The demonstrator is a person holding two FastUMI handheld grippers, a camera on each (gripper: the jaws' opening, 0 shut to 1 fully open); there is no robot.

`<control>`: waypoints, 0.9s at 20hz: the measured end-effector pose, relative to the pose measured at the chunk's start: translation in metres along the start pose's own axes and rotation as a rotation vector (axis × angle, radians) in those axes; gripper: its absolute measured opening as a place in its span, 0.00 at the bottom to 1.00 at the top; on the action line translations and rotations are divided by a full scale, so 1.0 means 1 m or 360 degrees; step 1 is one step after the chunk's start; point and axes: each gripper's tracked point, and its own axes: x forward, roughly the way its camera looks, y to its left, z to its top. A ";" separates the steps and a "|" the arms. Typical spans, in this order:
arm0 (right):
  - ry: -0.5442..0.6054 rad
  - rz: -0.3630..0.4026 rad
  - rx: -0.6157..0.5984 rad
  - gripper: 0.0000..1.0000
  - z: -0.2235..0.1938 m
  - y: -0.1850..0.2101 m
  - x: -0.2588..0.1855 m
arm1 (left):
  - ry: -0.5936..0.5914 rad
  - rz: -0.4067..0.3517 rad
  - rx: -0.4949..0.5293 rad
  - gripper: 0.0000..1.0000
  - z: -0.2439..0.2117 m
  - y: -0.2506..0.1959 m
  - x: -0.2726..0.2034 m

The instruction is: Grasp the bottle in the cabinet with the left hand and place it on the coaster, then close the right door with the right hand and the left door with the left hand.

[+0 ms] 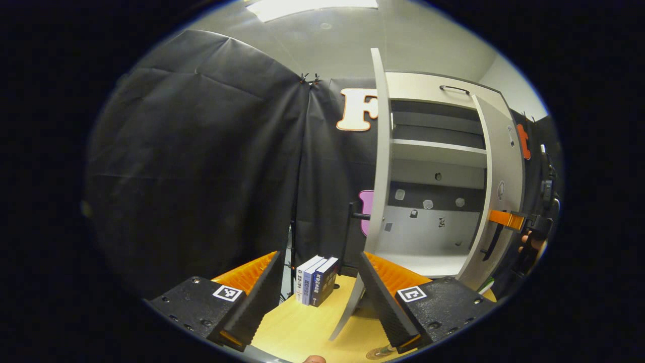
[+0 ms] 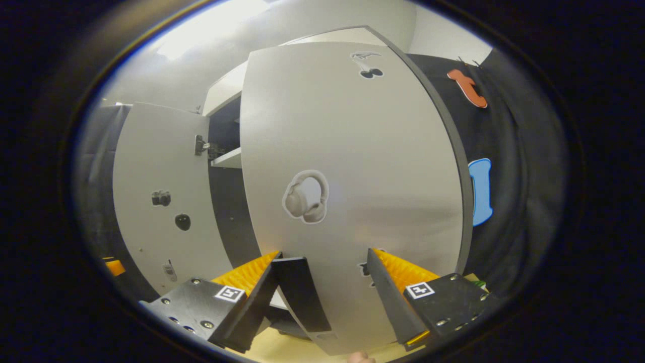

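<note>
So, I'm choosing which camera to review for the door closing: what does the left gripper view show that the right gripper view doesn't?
Left gripper view: the cabinet interior, a row of upright books on the table, the left door edge-on, and a hand at the right door.
Right gripper view: the right door's outer face with a headphone sticker, its dark handle by the open right gripper, and the left door's inner face.
Shared: both doors open, a cabinet shelf, the wooden table.
</note>
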 end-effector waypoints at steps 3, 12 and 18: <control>-0.0024 -0.0051 -0.0004 1.00 0.001 0.001 0.016 | 0.0005 0.0056 -0.0001 0.96 -0.003 0.015 -0.003; -0.0112 -0.0266 -0.0080 1.00 -0.002 0.000 0.034 | 0.0015 0.0089 0.0020 0.92 -0.009 0.029 -0.006; -0.0166 -0.0365 -0.0121 1.00 -0.004 -0.001 0.038 | 0.0031 0.0042 -0.0004 0.92 -0.014 0.029 -0.001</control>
